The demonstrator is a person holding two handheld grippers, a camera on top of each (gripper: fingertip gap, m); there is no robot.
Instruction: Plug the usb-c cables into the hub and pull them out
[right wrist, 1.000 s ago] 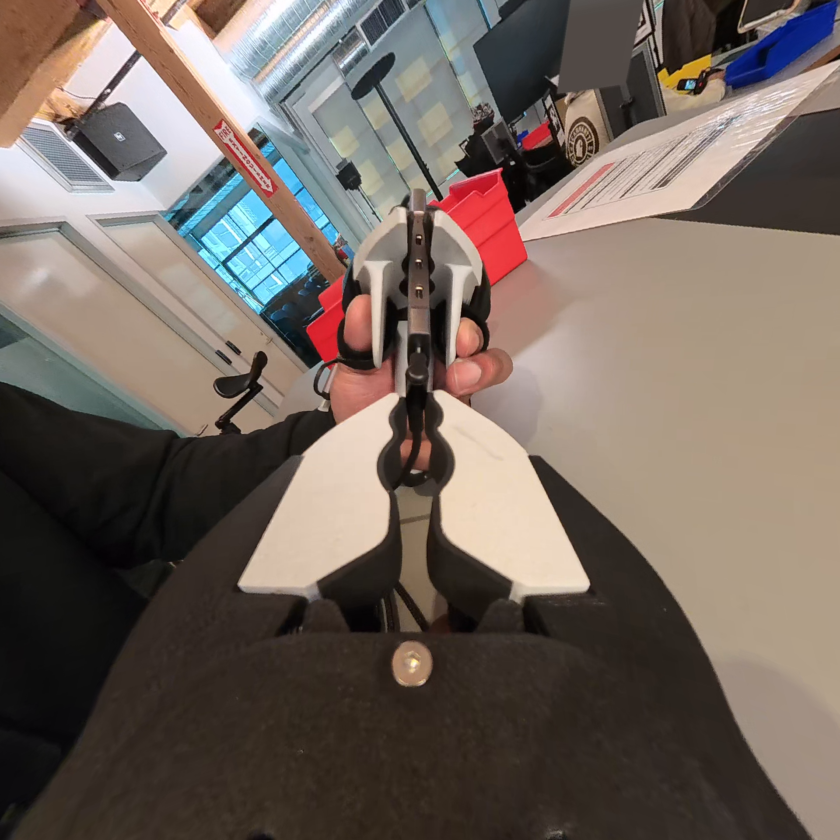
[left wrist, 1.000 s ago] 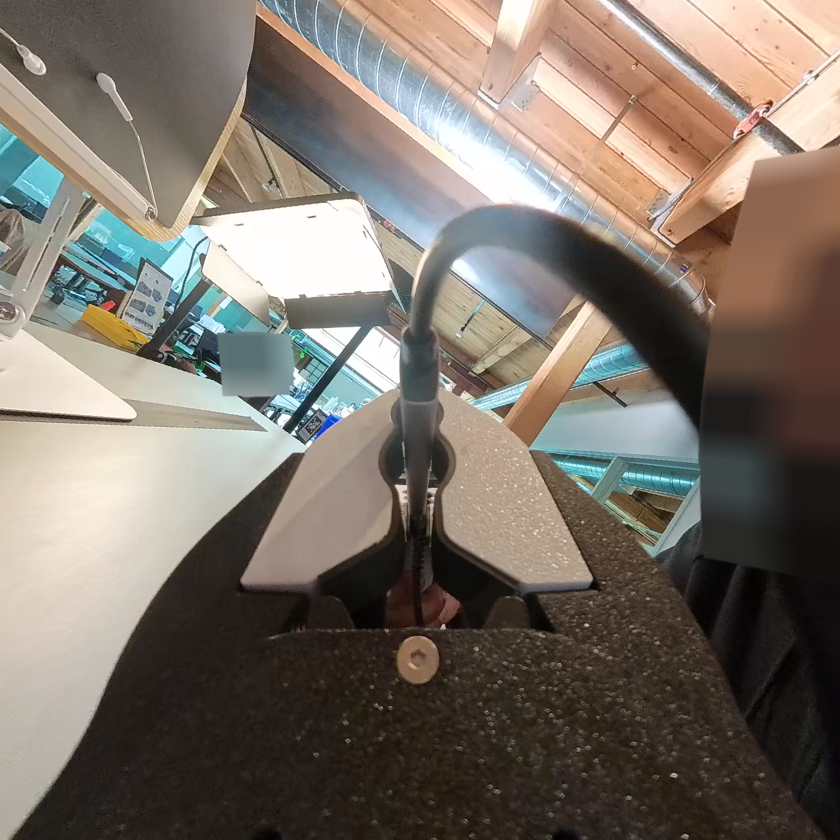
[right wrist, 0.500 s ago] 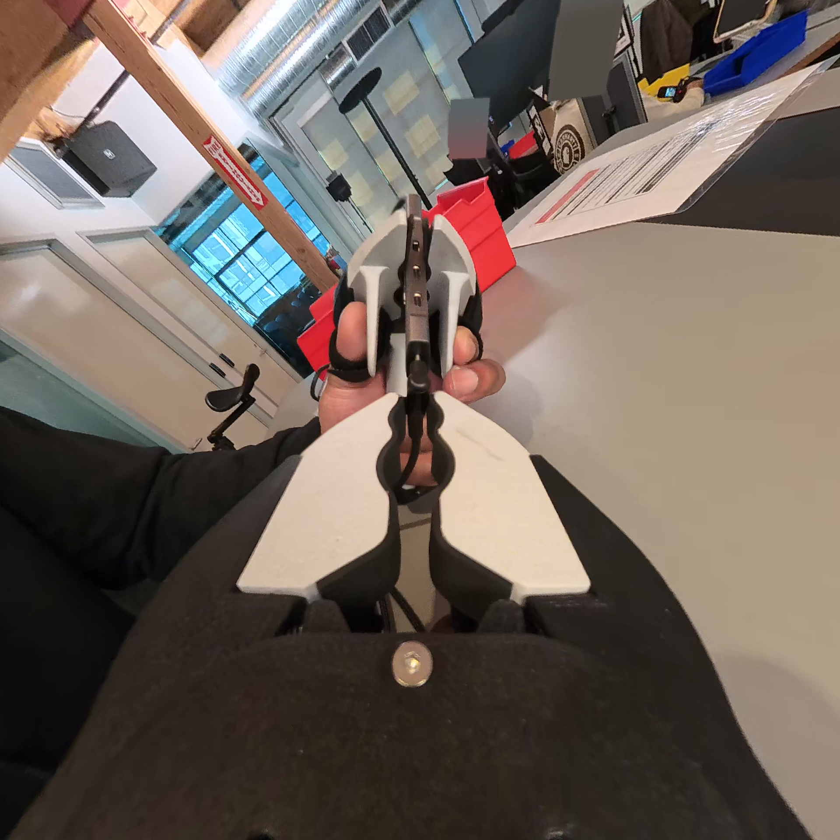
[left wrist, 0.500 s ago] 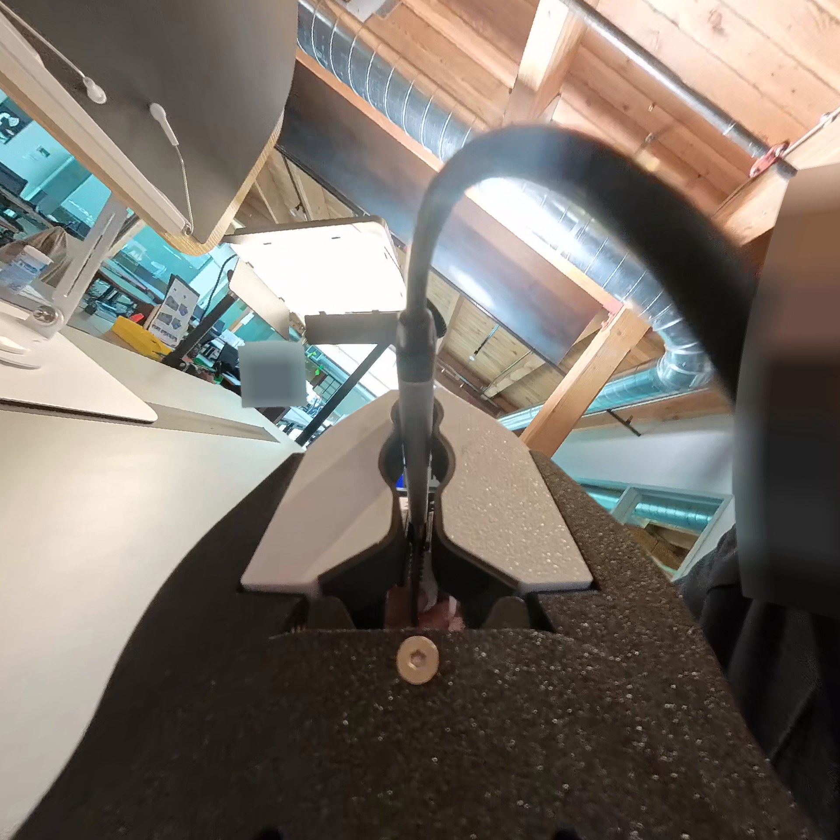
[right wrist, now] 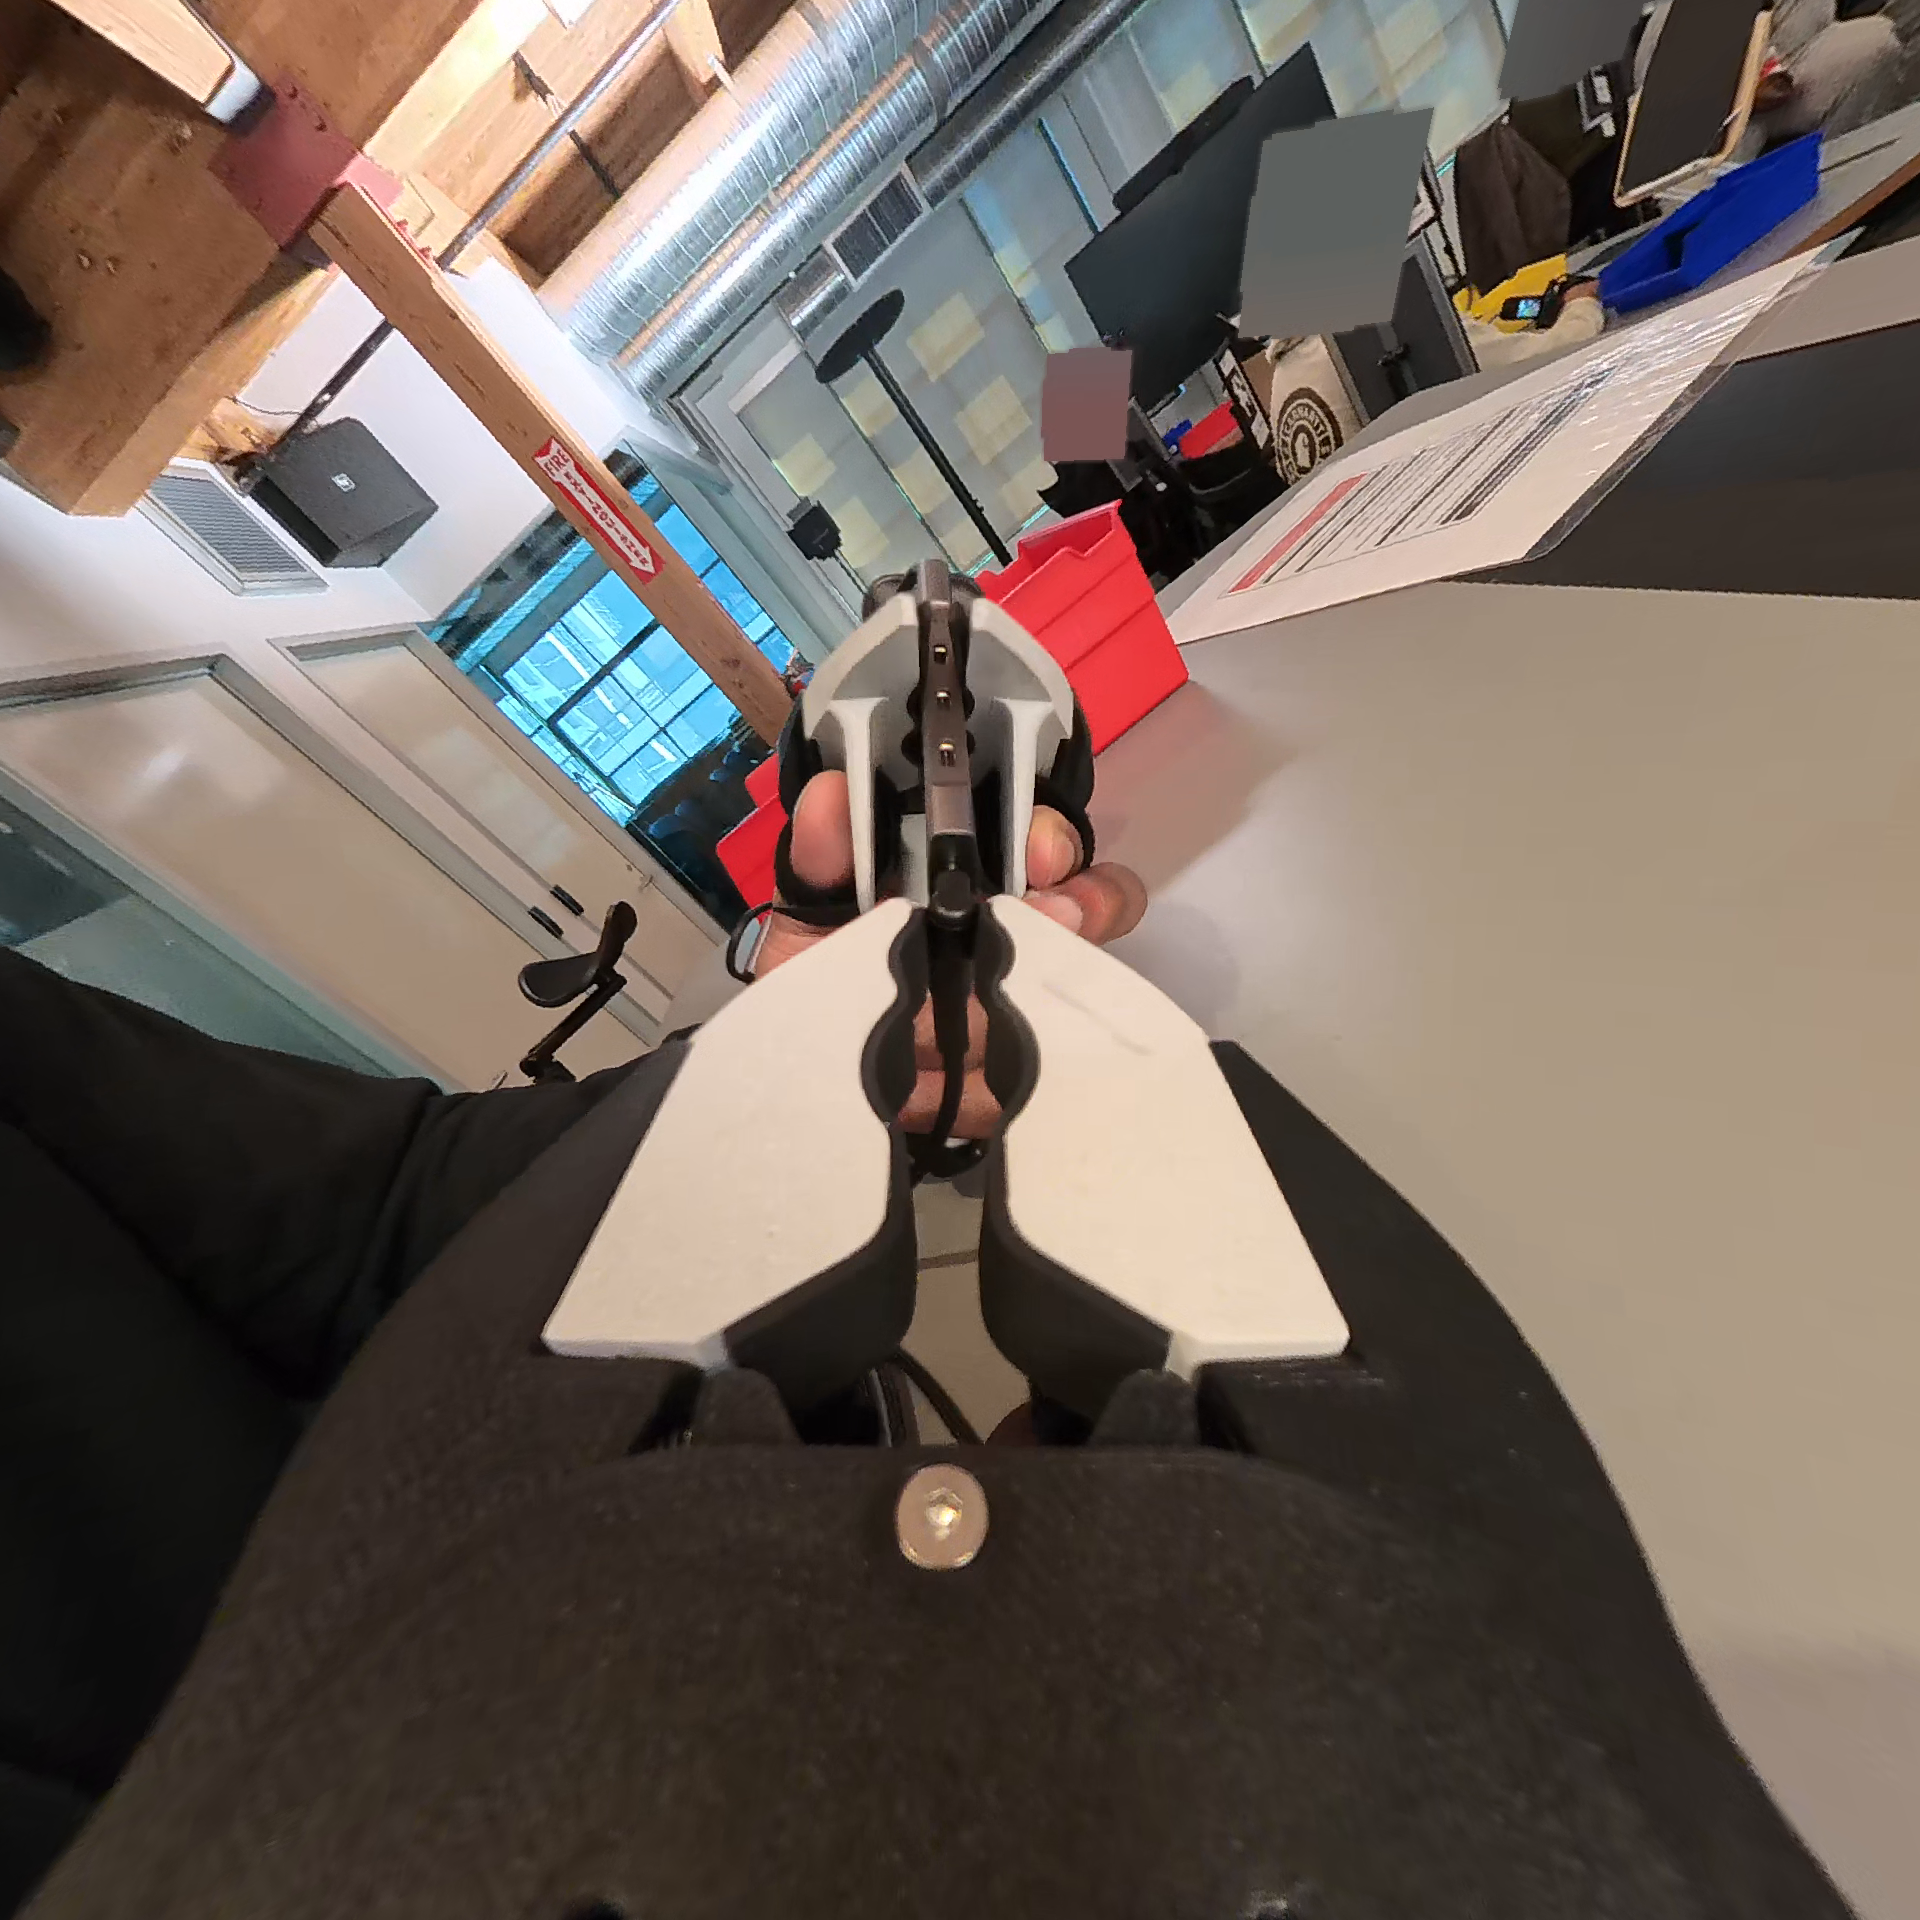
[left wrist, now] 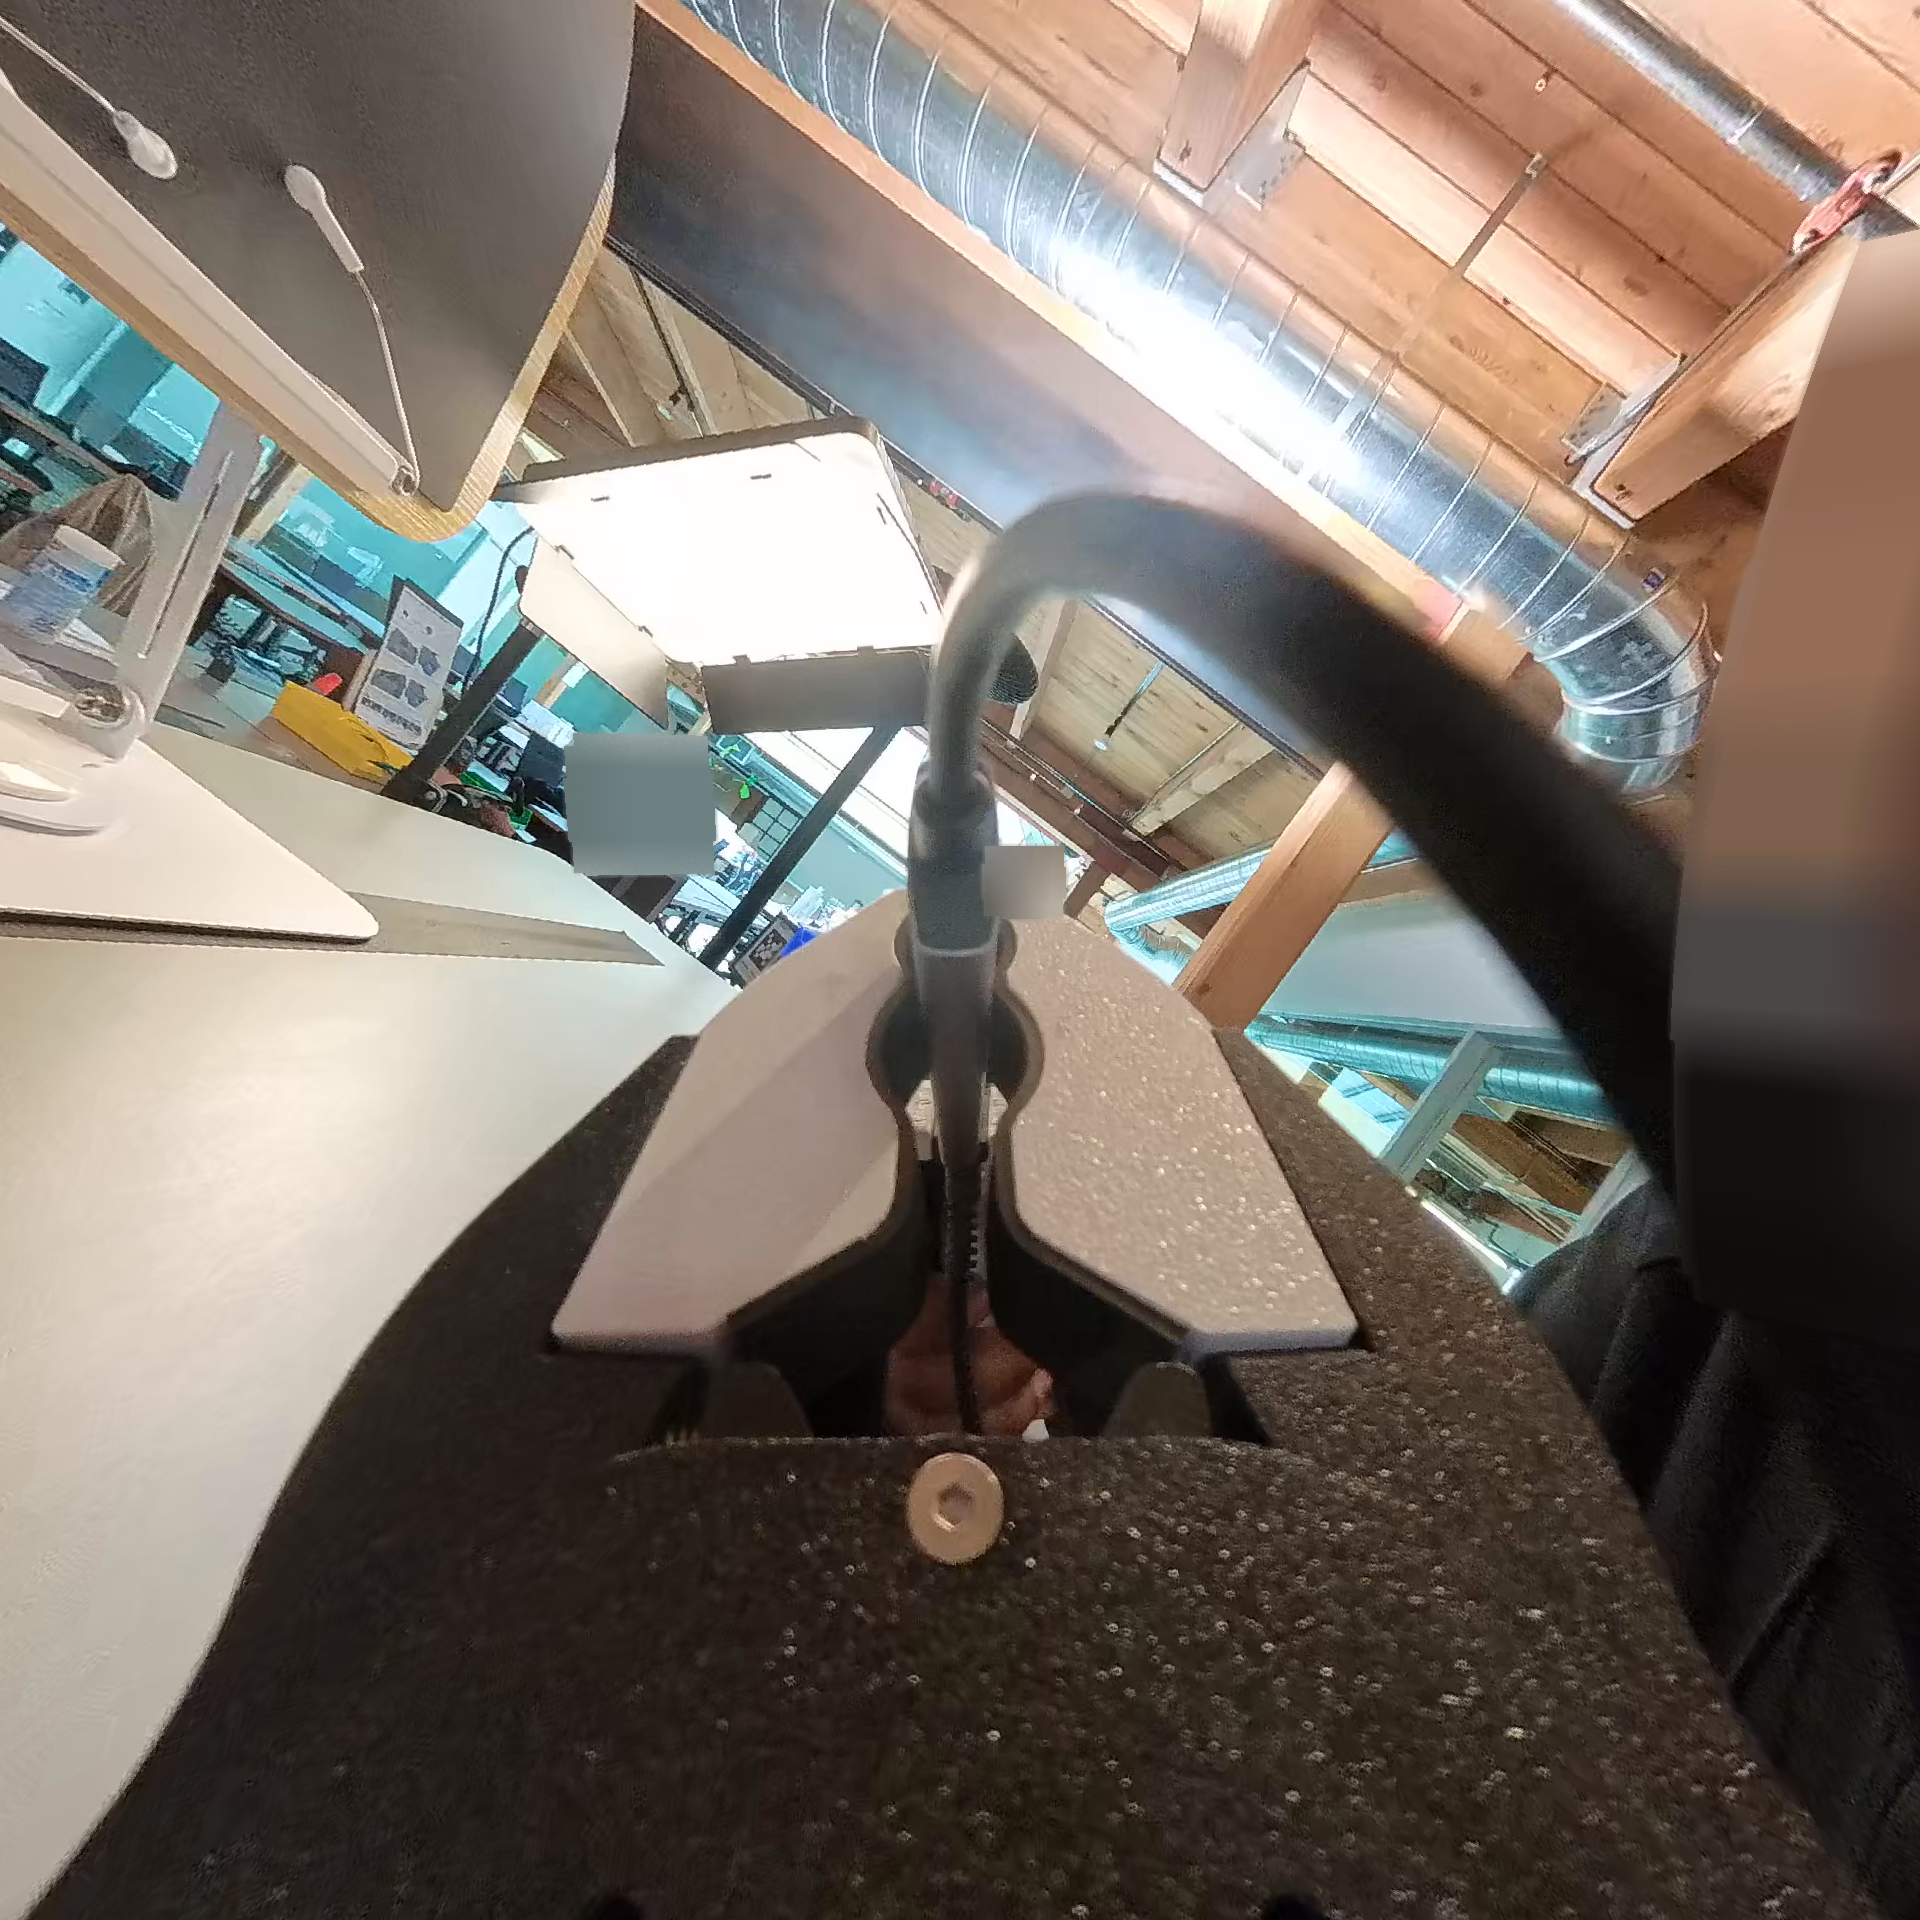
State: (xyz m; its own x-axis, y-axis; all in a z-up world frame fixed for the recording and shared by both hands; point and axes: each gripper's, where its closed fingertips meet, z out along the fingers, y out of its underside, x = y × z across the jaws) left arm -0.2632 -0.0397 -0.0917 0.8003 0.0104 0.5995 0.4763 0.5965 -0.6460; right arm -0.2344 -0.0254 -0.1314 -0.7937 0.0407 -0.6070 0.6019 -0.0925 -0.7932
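- Grey metal slim hub (right wrist: 943, 717), at twelve o'clock, sits pinched edge-on in the left claw (right wrist: 940, 665).
- Right claw (right wrist: 951, 940) pinches the black usb-c cable (right wrist: 948, 997), its plug at the hub's lower end.
- Risk: a tilted plug could jam, or slip from the pinch.

Bright, even indoor light. The rectangular white light panel (left wrist: 727, 551) is blown out w/ glare in left wrist view. Strong fisheye bend at edges. The thick black cable loop (left wrist: 1351, 665) is soft, out of focus. Soft shadows on the pale grey table (right wrist: 1558, 935).
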